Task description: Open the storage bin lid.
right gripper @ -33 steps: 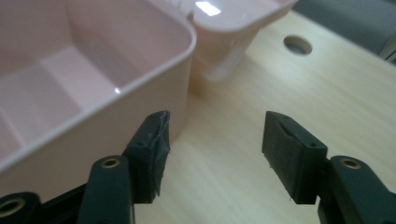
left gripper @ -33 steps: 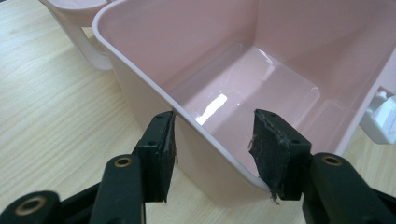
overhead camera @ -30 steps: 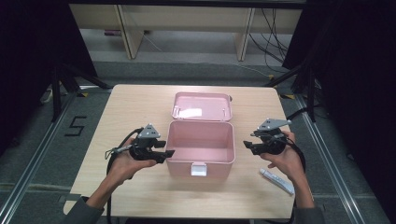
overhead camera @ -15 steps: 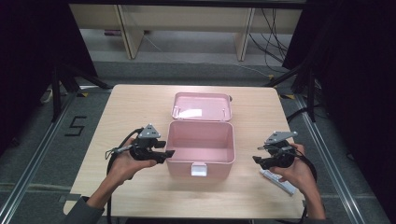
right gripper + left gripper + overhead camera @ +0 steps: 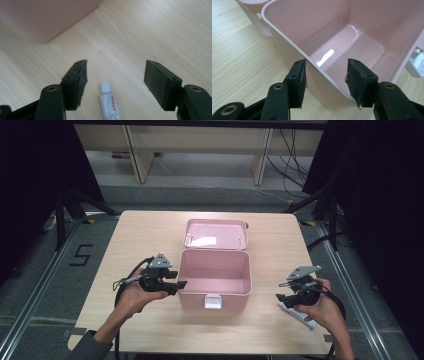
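Counter [image 5: 150,235]: pale wood grain, carrying everything; it lies under both hand-held grippers.
Box [image 5: 215,272]: open pink plastic box between the two hand-held grippers, right of the left one and well left of the right one; its inside is bare and glossy.
Lid [image 5: 216,234]: pink, swung back flat beyond the box, farther from both hand-held grippers than the box itself, with a white label on its inner face.
Latch [image 5: 213,302]: small white clasp on the box's near wall, nearer the left hand-held gripper than the right.
Left hand-held gripper [image 5: 325,72]: jaws part open and astride the box's left wall [image 5: 322,82], one pad outside, the other inside over the hollow; the outer pad sits at the rim, the inner one stands clear of the wall, so nothing is clamped.
Right hand-held gripper [image 5: 116,75]: tilted down toward the counter, jaws wide apart and just been opening; a tube lies on the counter between them, touched by neither pad.
Tube [image 5: 109,101]: small, white, red print on its side, white cap pointing away from the right hand-held gripper toward the box corner [image 5: 47,22] ahead of it.
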Tool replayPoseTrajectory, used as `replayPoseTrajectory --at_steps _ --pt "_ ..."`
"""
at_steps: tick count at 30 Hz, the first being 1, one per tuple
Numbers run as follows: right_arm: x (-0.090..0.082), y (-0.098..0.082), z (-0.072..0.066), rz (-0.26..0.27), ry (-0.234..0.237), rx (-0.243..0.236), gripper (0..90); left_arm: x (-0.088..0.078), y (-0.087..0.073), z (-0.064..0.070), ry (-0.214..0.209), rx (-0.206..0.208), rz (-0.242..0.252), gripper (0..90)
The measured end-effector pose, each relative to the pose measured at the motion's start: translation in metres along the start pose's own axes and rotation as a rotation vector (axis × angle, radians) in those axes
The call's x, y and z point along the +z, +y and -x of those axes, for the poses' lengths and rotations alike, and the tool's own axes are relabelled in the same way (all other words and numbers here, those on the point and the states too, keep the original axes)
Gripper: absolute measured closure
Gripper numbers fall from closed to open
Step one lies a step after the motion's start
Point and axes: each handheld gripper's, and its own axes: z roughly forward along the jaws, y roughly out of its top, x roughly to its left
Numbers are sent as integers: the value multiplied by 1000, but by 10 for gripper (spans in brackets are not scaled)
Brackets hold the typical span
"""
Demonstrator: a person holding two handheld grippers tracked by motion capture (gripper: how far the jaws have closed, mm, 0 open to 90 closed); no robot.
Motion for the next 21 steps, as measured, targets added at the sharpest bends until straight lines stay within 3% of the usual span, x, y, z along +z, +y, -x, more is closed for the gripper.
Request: replayPoseTrajectory --at_steps 1,2,6,8,9,15,19,21 --pt "0 -1 -2 -19 -6 19 362 0 0 0 -1 -2 0 497" --pt "1 -3 -1 -5 -18 -2 362 0 0 0 -1 -2 0 497" --pt "2 -6 -1 -46 -2 -5 362 1 0 1 0 -2 3 497" --pt "4 -7 -1 -43 -4 -26 363 1 0 1 3 -2 2 497" --pt "3 -8 -3 -53 -1 -5 363 1 0 2 10 0 2 496" --pt "6 -9 -7 -56 2 -16 364 0 -1 3 12 0 -1 495" --pt "6 -10 -9 -56 -1 0 366 0 -1 3 12 1 2 495" --pt "6 -10 -6 -61 1 -23 366 0 -1 4 8 -3 5 495"
